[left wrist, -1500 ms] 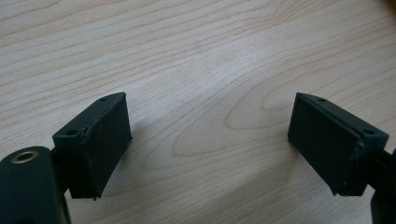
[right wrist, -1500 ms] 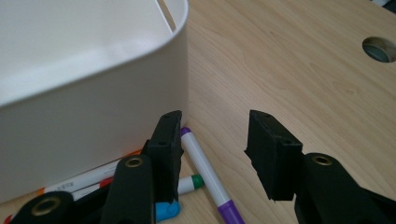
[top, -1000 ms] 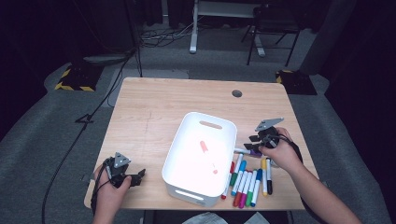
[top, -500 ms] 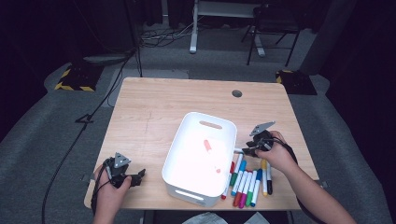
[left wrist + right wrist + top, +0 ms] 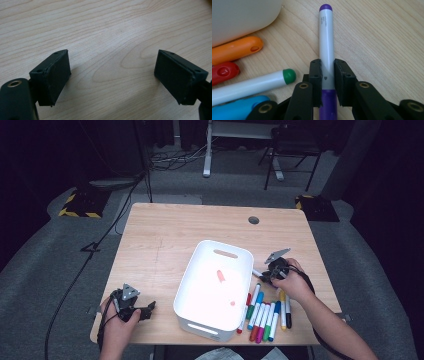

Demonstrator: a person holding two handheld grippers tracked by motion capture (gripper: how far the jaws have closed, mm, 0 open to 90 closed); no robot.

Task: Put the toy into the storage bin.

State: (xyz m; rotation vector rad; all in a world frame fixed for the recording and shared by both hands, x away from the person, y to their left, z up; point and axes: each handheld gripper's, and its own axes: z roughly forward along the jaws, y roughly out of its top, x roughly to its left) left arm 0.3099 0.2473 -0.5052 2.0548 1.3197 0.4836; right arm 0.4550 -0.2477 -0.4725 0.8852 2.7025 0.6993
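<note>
Both claw jaws pinching purple marker [image 5: 326,45]

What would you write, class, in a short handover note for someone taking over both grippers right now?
Right gripper: shut on the purple marker, just right of the white bin.
Left gripper: open, holding nothing, over bare table at the near left corner.
Done: one orange marker lies in the bin.
Left: probably drop the purple one in, then the row of markers beside the bin.
</note>
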